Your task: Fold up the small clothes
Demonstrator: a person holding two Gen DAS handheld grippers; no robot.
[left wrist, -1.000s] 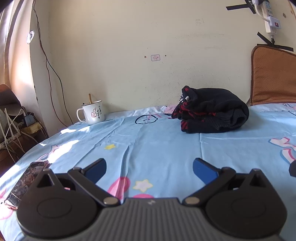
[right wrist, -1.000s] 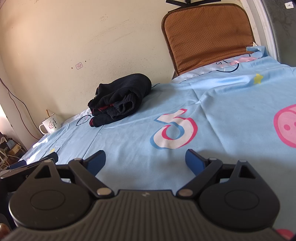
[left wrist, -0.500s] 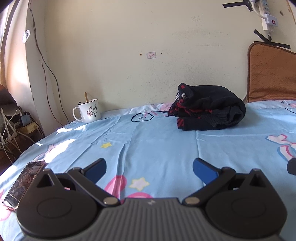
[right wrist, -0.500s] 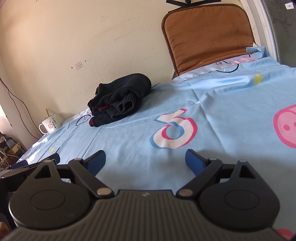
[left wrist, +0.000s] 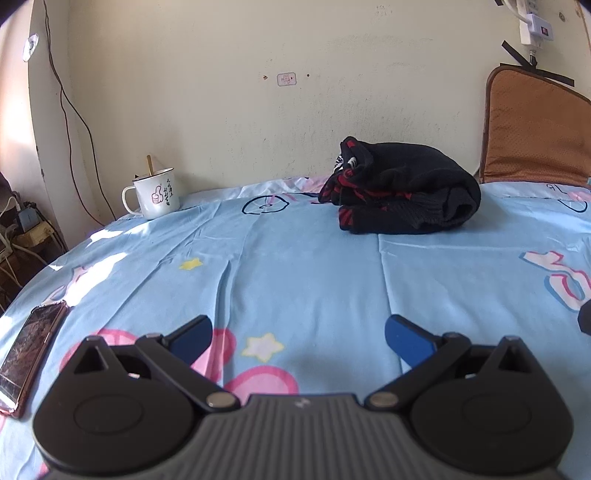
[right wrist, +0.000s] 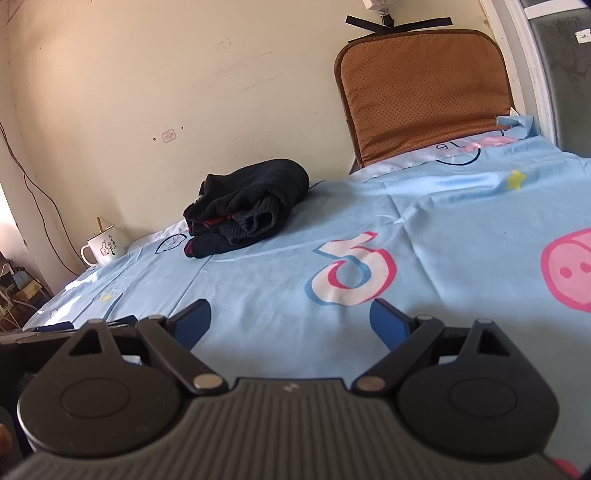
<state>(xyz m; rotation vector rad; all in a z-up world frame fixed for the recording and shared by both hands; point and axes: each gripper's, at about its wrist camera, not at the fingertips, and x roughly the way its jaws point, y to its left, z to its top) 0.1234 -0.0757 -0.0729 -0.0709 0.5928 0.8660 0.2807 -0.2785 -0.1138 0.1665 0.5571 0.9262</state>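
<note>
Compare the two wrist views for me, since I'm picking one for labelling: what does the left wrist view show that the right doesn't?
Only the left wrist view shows the phone in a pink case lying on the sheet and the white power strip on the wall. Only the right shows the pink pig-face print. Both share the bundled black-and-red knit garment, white enamel mug, brown cushion, light blue cartoon bedsheet, and an open, empty claw: left claw, right claw.

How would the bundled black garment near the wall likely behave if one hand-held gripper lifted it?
The black garment is soft knit, so probably floppy. Its loose folds would likely unroll and dangle. It looks bulky but probably light.
</note>
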